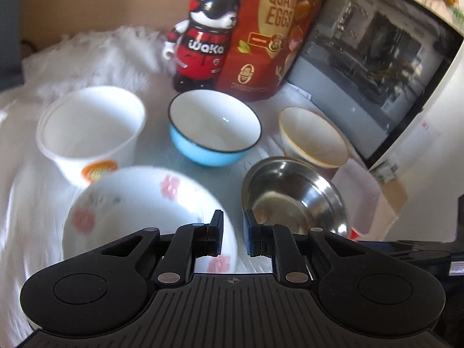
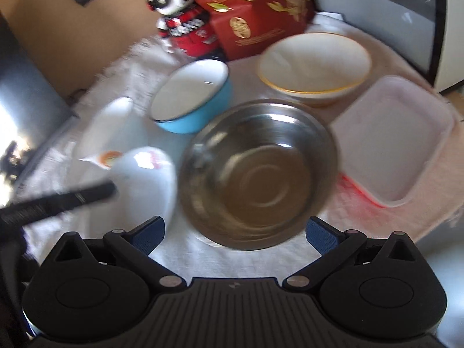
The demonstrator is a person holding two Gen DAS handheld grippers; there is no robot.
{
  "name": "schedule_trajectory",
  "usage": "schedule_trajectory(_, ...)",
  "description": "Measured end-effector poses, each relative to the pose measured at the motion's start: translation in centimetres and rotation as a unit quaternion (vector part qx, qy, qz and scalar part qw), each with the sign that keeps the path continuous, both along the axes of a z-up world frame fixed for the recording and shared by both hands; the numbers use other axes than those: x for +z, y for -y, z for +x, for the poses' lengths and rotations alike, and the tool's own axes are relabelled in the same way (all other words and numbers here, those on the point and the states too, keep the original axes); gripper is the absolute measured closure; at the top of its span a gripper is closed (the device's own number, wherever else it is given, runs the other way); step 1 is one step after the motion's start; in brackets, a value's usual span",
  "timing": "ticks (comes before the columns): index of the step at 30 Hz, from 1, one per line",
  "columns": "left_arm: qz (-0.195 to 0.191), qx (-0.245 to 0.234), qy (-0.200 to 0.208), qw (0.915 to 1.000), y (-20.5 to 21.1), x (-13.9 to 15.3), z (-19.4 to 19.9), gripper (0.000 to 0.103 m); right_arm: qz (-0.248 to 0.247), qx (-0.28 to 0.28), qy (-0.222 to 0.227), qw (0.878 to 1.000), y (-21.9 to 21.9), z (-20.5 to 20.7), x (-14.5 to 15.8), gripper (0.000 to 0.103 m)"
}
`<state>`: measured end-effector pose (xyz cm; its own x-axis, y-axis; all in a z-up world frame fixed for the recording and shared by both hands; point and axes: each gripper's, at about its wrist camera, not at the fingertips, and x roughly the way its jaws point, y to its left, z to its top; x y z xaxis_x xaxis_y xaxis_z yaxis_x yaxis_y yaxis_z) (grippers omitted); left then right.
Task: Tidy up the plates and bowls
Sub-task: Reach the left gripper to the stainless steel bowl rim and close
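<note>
While the left gripper (image 1: 233,233) hovered with jaws narrowly parted beside the floral bowl's (image 1: 139,211) rim, seemingly untouching, the right gripper (image 2: 235,232) gaped wide before the steel bowl (image 2: 258,174), bare cloth (image 2: 185,255) between them.

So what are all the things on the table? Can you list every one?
Blue bowl: one, blue outside, white inside, middle back.
Steel bowl: one, silver, front, nearest the right gripper.
Flowered bowl: one, white with pink flowers, front left.
Gold-rimmed bowl: one, cream, back right.
Paper tub: one, white with an orange logo, back left.
Square container: one, pale pink, far right.
Panda figure: one, black, white and red, at the back.
Quail eggs box: one, red and gold, beside the panda.
Screen: one, dark, right rear.
Cloth: one, white, under everything.
Left hand-held gripper: black, narrowly open, empty.
Right hand-held gripper: black with blue pads, wide open, empty.
</note>
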<state>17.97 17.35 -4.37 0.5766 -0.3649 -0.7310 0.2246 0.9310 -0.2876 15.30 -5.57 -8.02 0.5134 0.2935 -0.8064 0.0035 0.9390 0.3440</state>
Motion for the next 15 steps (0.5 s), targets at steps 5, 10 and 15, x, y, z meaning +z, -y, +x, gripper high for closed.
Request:
schedule_trajectory(5,-0.004,-0.012,-0.019,0.9998,2.5,-0.5,2.7,0.087,-0.006,0.001,-0.023,1.0,2.1,0.9,-0.7,0.0)
schedule_trajectory(10,0.035,-0.048,-0.019,0.9981,4.8,-0.8,5.2,0.087,0.018,-0.023,-0.029,0.999,4.1,1.7,-1.1,0.0)
schedule_trajectory(15,0.042,-0.049,-0.033,0.9974,5.4,-1.6,7.2,0.087,0.014,-0.038,-0.041,0.998,5.4,2.7,-1.6,0.0)
